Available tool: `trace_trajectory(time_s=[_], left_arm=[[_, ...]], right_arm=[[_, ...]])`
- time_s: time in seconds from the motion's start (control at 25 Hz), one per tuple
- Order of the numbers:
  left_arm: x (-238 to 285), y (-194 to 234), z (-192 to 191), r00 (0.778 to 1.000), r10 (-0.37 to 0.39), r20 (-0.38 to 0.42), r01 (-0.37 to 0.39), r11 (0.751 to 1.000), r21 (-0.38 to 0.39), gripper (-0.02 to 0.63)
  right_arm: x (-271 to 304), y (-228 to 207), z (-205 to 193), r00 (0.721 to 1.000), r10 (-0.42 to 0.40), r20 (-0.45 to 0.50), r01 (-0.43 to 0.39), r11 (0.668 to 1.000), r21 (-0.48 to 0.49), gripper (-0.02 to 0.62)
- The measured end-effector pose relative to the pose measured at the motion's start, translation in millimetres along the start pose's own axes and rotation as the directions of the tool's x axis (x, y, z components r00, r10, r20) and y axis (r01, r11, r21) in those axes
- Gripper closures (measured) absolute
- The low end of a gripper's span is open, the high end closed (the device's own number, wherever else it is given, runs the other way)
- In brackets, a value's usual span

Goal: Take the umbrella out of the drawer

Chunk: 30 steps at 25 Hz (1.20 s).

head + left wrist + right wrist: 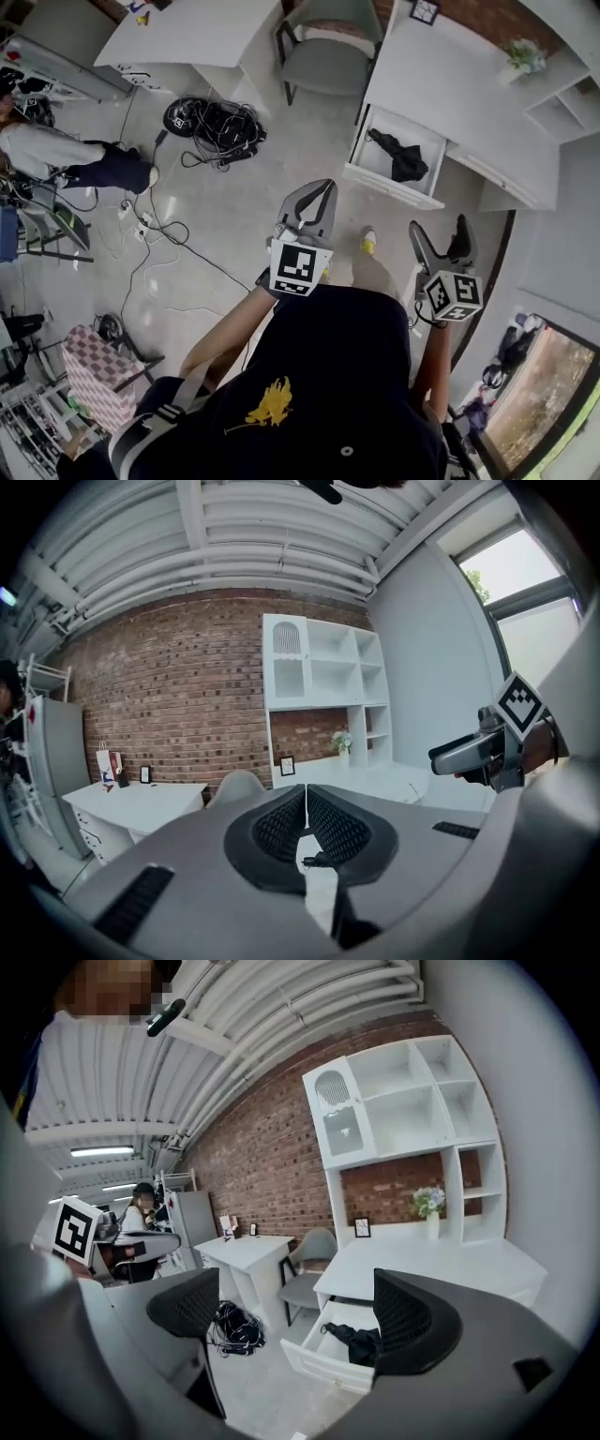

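Note:
The black folded umbrella point(401, 156) lies in an open white drawer point(389, 184) under the white desk point(441, 84), ahead and to the right. In the right gripper view the umbrella point(361, 1342) rests in the same drawer point(323, 1361), framed between the jaws. My right gripper point(438, 231) point(300, 1314) is open and empty, held in the air well short of the drawer. My left gripper point(319, 193) point(305, 801) is shut with nothing in it, raised beside the right one, also far from the drawer.
A grey chair point(328, 47) stands left of the drawer. A second white desk point(187, 33) is at the far left, with a pile of black cables point(211, 122) on the floor. A seated person point(56, 155) is at the left. Shelves with a flower vase point(523, 56) stand on the right.

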State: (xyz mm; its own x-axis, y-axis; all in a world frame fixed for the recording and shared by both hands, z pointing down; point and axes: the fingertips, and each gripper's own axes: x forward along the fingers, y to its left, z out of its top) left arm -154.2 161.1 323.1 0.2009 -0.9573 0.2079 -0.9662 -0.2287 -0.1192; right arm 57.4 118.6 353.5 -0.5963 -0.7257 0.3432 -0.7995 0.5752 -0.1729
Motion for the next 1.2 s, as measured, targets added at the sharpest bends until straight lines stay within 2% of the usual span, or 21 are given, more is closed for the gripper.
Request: trace_trajectory(time_s=[0.24,0.4,0.6,0.84,1.0,1.2], left_arm=[[31.9,10.1,11.3,0.996,0.077,-0.036,-0.076,0.997,0.018,0.584],[71.4,4.1,19.2,0.993,0.105,-0.059,-0.104,0.994,0.032,0.584],[131.0,-31.8,24.2,0.992,0.081,-0.095,-0.078,0.997,0.028,0.584],[184.3,-63.2,29.0,0.991,0.065,-0.118,-0.064,0.998,0.018,0.584],[188.2,-61.4,36.2,0.988,0.069,-0.140,-0.066,0.997,0.026,0.585],[193.0,-51.6,19.1,0.980,0.087,-0.181,-0.084,0.996,0.021,0.585]], right_arm=[[56.2,-26.0,32.3,0.995,0.094,0.025,-0.094,0.996,-0.003,0.071],[75.1,-65.2,45.2,0.993,0.119,0.023,-0.119,0.993,-0.009,0.071],[87.9,-134.6,45.3,0.994,0.111,0.008,-0.111,0.993,0.030,0.071],[103.2,-192.1,38.1,0.993,0.114,-0.023,-0.113,0.992,0.055,0.071],[112.4,-199.4,45.1,0.991,0.130,-0.020,-0.129,0.990,0.058,0.071],[130.2,-205.6,37.8,0.989,0.142,-0.035,-0.139,0.988,0.067,0.071]])
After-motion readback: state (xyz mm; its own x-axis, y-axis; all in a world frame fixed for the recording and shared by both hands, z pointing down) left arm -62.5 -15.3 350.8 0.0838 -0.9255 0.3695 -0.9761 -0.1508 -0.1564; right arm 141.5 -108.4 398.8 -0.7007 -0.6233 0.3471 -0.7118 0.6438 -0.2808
